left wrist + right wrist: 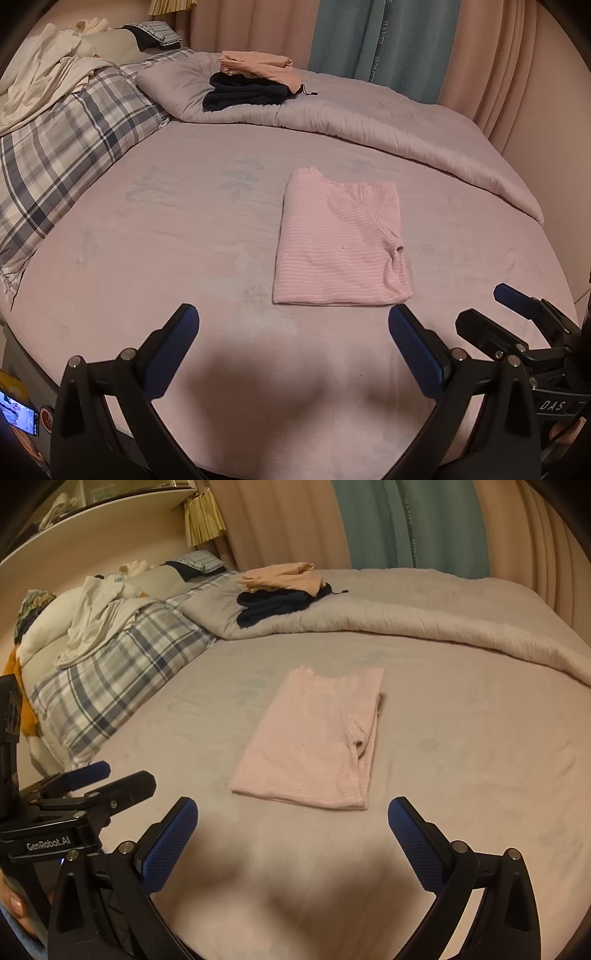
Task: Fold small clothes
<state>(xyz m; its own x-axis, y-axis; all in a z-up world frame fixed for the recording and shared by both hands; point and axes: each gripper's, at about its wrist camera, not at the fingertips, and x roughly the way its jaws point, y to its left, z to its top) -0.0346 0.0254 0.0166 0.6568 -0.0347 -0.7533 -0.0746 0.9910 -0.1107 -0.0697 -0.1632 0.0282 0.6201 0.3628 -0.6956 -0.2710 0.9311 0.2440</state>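
Both tools are hovering low over the bed point(110, 258), and both are spread wide with nothing between the pads. The left tool point(293, 325) frames bare pink sheet; its blue fingertips point(186, 321) stand well apart. The right tool point(291, 814) stands just as wide, with only sheet in its gap.

Just ahead of both tools lies the pink striped top point(340, 240), folded into a neat rectangle, flat on the sheet and touched by neither tool. From the left wrist its near right corner sits just beyond the tool's right finger, and the white stripes read clearly. From the right wrist the same top point(314, 738) lies ahead and slightly left of centre, its stripes nearly washed out.

Each camera catches the other tool: the left wrist sees the right one at its far right edge point(495, 306), while the right wrist sees the left one low on its left point(110, 775), with fingertips of a hand point(14, 904) under it.

Farther on, left of the tools, the plaid pillow point(55, 166). Beyond the top, a folded duvet point(369, 122) carries a stack of folded clothes point(251, 85), dark ones under a peach one. Only the right wrist shows the shelf point(92, 520) above the headboard; only the left shows a lit phone screen point(18, 417) beside the bed.
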